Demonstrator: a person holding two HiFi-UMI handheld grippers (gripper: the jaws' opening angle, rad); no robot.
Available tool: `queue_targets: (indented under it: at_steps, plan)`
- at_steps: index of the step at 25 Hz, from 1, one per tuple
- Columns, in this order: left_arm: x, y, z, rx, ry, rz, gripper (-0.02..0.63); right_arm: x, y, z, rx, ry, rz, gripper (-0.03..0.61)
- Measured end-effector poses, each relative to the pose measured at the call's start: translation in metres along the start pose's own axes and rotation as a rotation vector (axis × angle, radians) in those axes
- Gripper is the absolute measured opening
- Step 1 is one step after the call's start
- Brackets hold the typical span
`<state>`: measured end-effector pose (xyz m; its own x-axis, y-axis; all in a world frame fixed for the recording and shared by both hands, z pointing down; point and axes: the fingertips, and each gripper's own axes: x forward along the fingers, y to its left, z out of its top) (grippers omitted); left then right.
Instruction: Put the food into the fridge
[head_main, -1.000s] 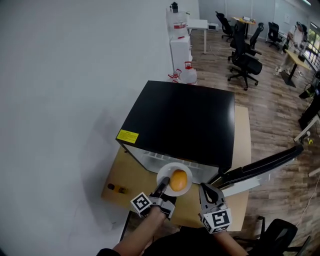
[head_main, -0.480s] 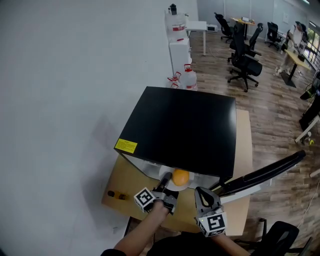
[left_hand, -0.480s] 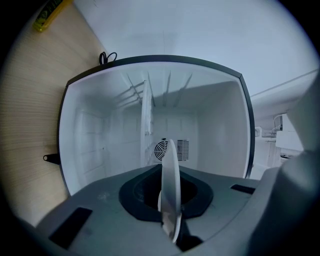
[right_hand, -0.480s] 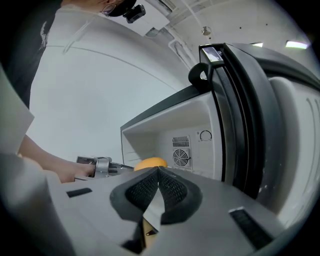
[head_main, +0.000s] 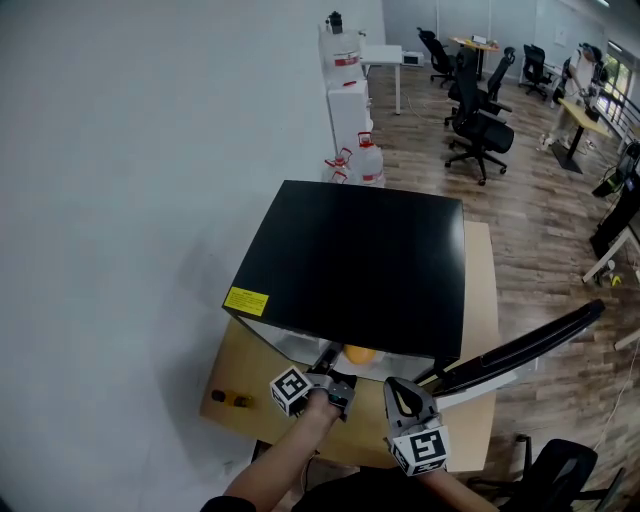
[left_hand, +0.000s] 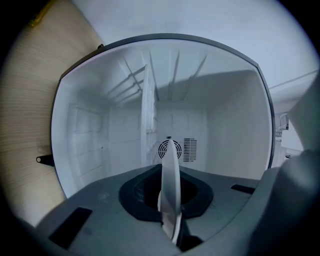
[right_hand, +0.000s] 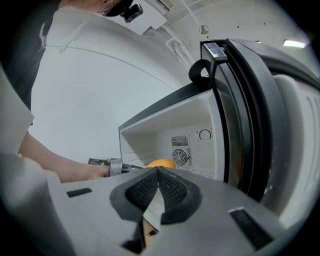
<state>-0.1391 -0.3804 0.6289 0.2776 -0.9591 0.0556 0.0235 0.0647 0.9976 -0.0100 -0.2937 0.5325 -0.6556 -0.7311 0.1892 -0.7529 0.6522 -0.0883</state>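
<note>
Your right claw (head_main: 402, 398) is clenched on nothing near the open door (head_main: 520, 345). Your left claw (head_main: 325, 366) grips the plate (left_hand: 170, 172) by its rim. The orange (head_main: 358, 353) is just inside the fridge (head_main: 360, 250), probably not set down yet. Releasing the plate and closing the door remain.

Grey left gripper (head_main: 326, 366) and right gripper (head_main: 399, 389) each bear a white cube (head_main: 290, 389) with black square markers.

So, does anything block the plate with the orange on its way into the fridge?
Nothing visible does. The door stands open, and the fridge ahead of the plate looks empty except for its own shelf.
</note>
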Motion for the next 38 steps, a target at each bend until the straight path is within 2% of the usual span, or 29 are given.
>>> queue_targets:
  at_steps: [5,11,15,20,25,28,33,38]
  plan:
    - [0.008,-0.001,0.003,0.027,0.000,0.008,0.021,0.002,0.004,0.006,-0.002,-0.008,0.005,0.060]
    - [0.018,-0.007,0.011,0.096,-0.047,0.056,0.021,0.002,-0.003,0.007,0.011,-0.011,-0.013,0.060]
    - [0.025,-0.009,0.015,0.089,-0.058,0.082,0.021,0.002,-0.001,0.009,0.009,-0.016,-0.006,0.060]
    - [0.029,-0.009,0.015,0.152,-0.060,0.157,0.021,0.001,0.001,0.010,0.009,-0.023,0.005,0.060]
    - [0.032,-0.010,0.015,0.174,-0.054,0.215,0.021,-0.004,0.000,0.014,0.017,-0.039,0.001,0.060]
    - [0.036,-0.011,0.010,0.154,-0.029,0.200,0.021,-0.006,-0.002,0.013,0.018,-0.042,-0.006,0.060]
    - [0.050,-0.008,-0.023,0.037,0.060,0.157,0.021,-0.011,-0.005,0.010,0.020,-0.040,-0.014,0.060]
    - [0.059,-0.009,-0.038,0.012,0.078,0.159,0.023,-0.013,-0.003,0.013,0.018,-0.049,-0.016,0.060]
